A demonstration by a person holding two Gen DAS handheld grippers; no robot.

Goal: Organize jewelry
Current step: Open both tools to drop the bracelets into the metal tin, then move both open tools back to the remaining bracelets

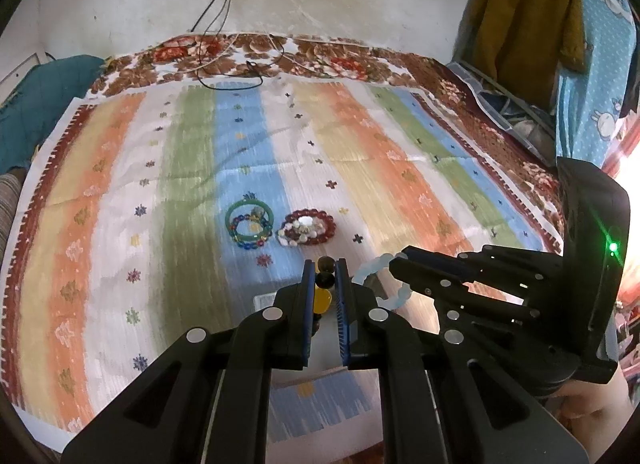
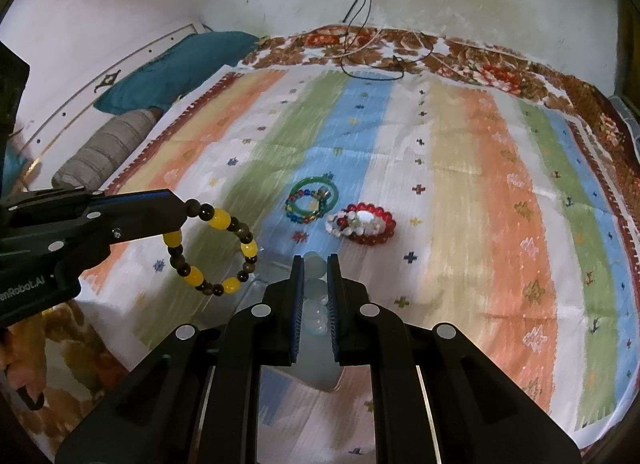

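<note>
Two black two-finger grippers up: left gripper (image 2: 188,209), right gripper (image 2: 316,264). One dark-brown-and-yellow beaded bracelet (image 2: 212,250) at left of frame, one pale blue beaded bracelet (image 2: 314,304) at lower centre. Two jewelry piles mid-frame: one green bangle (image 2: 314,199) ringing one multicoloured bead bracelet (image 2: 304,211), one red beaded bracelet (image 2: 370,223) around whitish beads, too small to count.

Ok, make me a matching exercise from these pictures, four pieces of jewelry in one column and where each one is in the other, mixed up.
Things:
1. yellow and brown bead bracelet
2. pale blue bead bracelet
3. green bangle
4. red bead bracelet

Places:
A. flat on the cloth, ringing white and clear pieces
B. held in the left gripper
C. flat on the blue stripe, beside a multicoloured bead bracelet
D. held in the right gripper

Pairs: 1-B, 2-D, 3-C, 4-A
</note>
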